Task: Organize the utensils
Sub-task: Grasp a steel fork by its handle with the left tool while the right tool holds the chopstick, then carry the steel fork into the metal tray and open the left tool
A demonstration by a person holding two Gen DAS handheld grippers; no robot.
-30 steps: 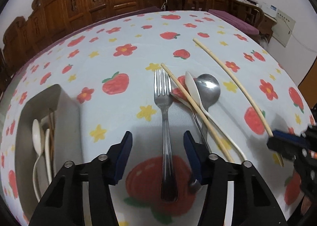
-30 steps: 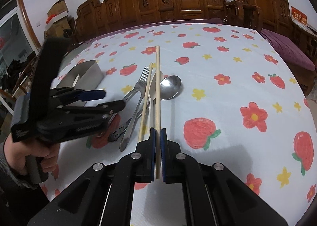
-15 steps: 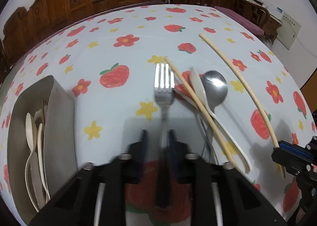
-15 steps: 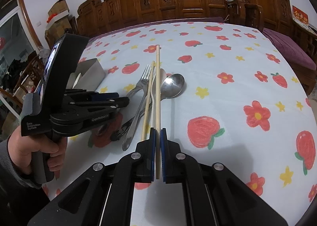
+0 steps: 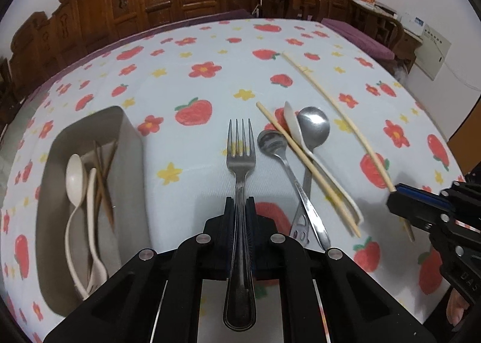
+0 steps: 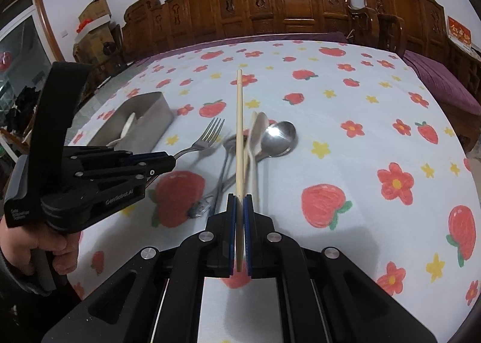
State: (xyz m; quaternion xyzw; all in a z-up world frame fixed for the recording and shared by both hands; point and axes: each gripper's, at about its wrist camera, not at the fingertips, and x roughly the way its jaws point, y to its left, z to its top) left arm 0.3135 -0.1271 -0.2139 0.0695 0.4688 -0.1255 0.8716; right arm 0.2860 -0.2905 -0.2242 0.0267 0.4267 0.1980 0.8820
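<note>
My left gripper is shut on the handle of a steel fork, lifted off the cloth, tines pointing away. My right gripper is shut on a pale chopstick and holds it above the table. It also shows at the right of the left wrist view. On the cloth lie a second chopstick, a white spoon, a large steel spoon and a small steel spoon. The grey bin at the left holds white spoons and dark chopsticks.
The table has a white cloth printed with strawberries and flowers. Carved wooden chairs stand along the far edge. A person's hand holds the left gripper at the left of the right wrist view.
My left gripper has closed on the fork handle and raised it off the cloth. My right gripper has lifted its chopstick higher.
</note>
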